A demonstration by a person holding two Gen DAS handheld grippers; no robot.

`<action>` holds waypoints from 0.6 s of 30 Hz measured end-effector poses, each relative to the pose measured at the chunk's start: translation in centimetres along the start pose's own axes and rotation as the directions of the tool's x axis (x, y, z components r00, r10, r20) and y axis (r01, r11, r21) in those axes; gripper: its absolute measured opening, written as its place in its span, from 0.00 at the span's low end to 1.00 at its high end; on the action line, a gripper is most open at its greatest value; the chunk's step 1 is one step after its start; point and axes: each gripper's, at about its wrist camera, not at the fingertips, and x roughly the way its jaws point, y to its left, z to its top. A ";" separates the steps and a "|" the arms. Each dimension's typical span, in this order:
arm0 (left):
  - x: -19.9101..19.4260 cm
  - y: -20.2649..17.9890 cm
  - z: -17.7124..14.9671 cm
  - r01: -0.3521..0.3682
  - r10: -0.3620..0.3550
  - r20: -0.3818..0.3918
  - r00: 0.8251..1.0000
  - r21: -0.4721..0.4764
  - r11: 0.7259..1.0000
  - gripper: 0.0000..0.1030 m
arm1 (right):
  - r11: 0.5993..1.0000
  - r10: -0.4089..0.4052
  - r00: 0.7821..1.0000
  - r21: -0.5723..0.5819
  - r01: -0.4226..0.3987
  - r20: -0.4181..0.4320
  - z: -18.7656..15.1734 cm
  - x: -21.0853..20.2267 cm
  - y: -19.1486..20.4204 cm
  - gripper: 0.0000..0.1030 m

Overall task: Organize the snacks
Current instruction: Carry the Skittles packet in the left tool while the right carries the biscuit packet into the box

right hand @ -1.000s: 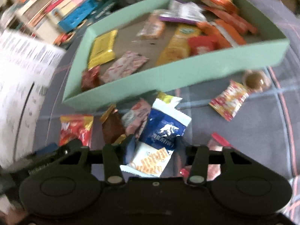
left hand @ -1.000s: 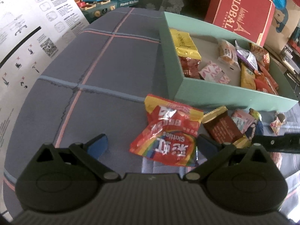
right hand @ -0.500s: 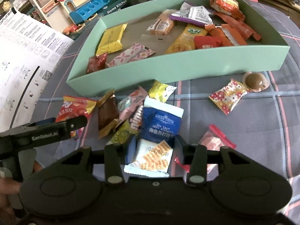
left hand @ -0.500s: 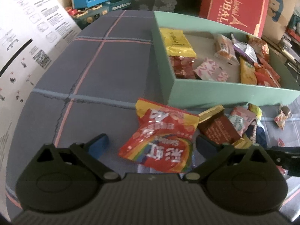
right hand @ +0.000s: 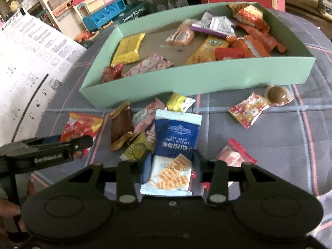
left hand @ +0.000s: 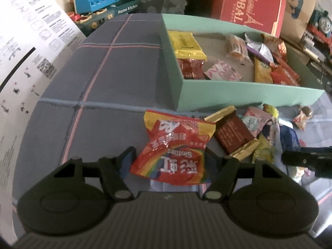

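My left tongs point(left hand: 169, 161) have just been closing around the Skittles bag point(left hand: 176, 147); right tongs point(right hand: 169, 166) grip the biscuit pack point(right hand: 174, 147), its length pointing toward the box point(right hand: 199, 81) ahead.

Both tools point steeply down near the green box point(right hand: 199, 78). The left tool point(left hand: 169, 161) has just been closing around a Skittles bag point(left hand: 176, 149); the right tool point(right hand: 169, 164) has been closing on a blue biscuit packet point(right hand: 176, 137).

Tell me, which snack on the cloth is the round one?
The brown ball-shaped sweet in a clear wrapper, lying by the green box's front right corner beside a flowery candy. All the other loose snacks are flat packets.
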 end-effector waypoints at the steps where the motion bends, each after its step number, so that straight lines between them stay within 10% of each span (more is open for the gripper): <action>1: -0.4 0.2 0.0 0.006 -0.006 0.001 1.000 -0.002 1.000 0.66 | 1.000 0.004 1.000 0.007 -0.004 0.006 0.1 -0.3 -0.2 0.39; 18: -3.0 -3.0 10.5 0.055 -0.061 0.137 0.989 0.046 0.997 0.67 | 0.997 0.069 0.984 0.017 -0.073 0.165 11.5 -2.9 -0.9 0.40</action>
